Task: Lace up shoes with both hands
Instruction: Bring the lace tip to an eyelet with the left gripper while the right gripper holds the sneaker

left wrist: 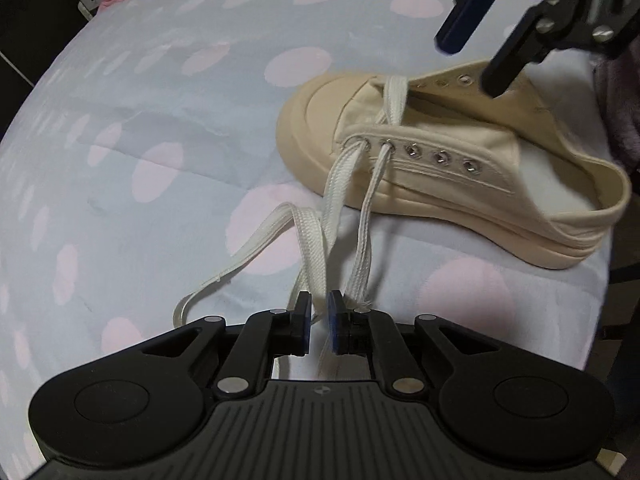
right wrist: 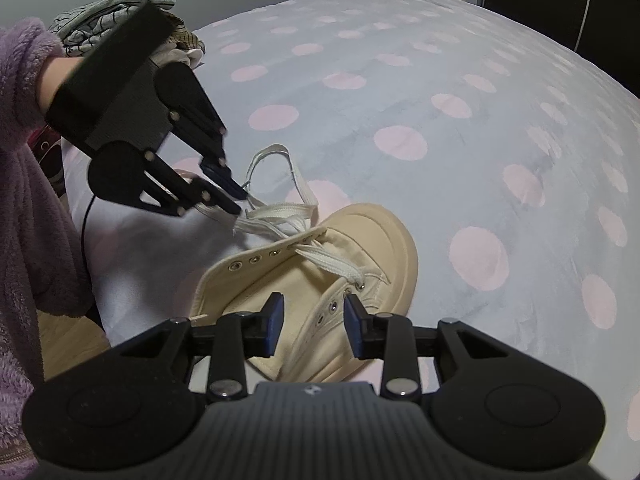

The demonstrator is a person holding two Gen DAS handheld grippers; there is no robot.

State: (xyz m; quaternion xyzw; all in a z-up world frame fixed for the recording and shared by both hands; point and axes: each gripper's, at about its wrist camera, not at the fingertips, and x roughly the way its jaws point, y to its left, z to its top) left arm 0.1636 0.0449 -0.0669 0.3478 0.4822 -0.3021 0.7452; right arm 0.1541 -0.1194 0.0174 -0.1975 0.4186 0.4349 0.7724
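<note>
Polka-dot bedspread [left wrist: 160, 120]; left claw [left wrist: 319, 320] slightly apart around lace [left wrist: 340, 200], right claw [right wrist: 314, 320] apart.

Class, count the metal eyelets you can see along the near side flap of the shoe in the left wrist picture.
5, in one row on the shoe: two nearest the toe hold the lace, at and; three are empty at. More may be hidden.

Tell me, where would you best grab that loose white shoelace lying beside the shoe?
Probably near its free tip, coming down from above. The white shoelace is flat and limp on the dotted sheet, trailing away from the cream shoe, so fingers should pinch across its flat width. The tip steers into an eyelet.
</note>
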